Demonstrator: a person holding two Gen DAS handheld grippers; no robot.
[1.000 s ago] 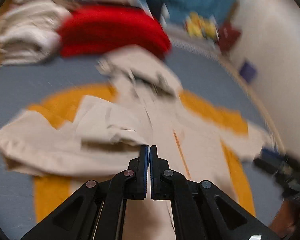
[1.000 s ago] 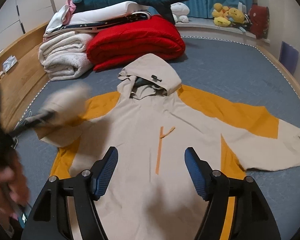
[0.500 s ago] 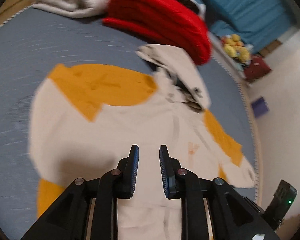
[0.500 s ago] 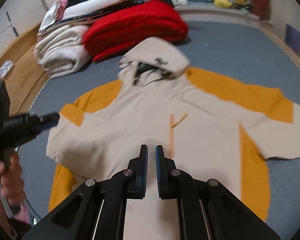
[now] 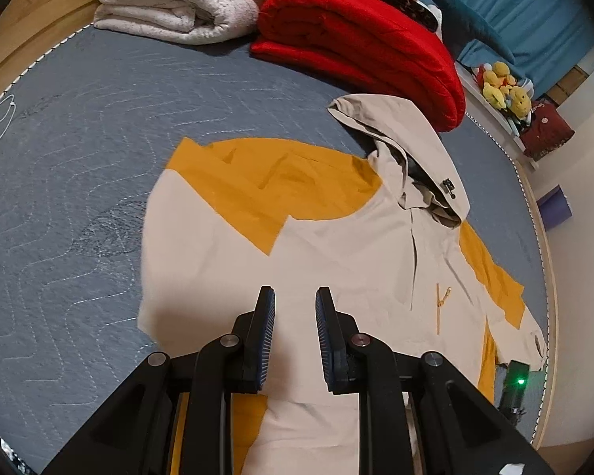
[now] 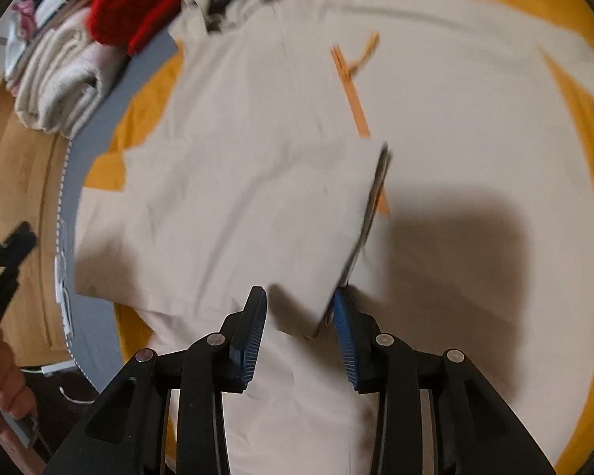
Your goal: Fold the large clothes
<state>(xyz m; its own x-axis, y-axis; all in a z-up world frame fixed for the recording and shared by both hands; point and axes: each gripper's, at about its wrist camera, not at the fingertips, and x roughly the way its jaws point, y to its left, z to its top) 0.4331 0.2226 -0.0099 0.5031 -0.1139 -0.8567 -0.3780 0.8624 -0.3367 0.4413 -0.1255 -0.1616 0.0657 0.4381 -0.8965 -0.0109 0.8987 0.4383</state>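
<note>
A large hooded jacket lies face up on a grey quilted mat, cream across the body with mustard-yellow panels at the shoulders and sides. Its hood points toward a folded red blanket and a pile of white bedding. One sleeve is folded in across the chest, its cuff lying near the thin orange zip.

The left gripper hovers over the folded sleeve, jaws a little apart, nothing between them. The right gripper has just been opening; the corner of the cuff lies between its jaws, and with the blur it seems to sit against the right pad only, not pinched, so I read it as released.

The left wrist view shows the whole spread: the hood, the far sleeve still laid out, yellow soft toys and a blue curtain beyond the mat. The right wrist view sits close over the chest and alone shows the cuff's dark lining, the gripper's shadow on the cloth, a wooden floor, and a hand at the left edge
</note>
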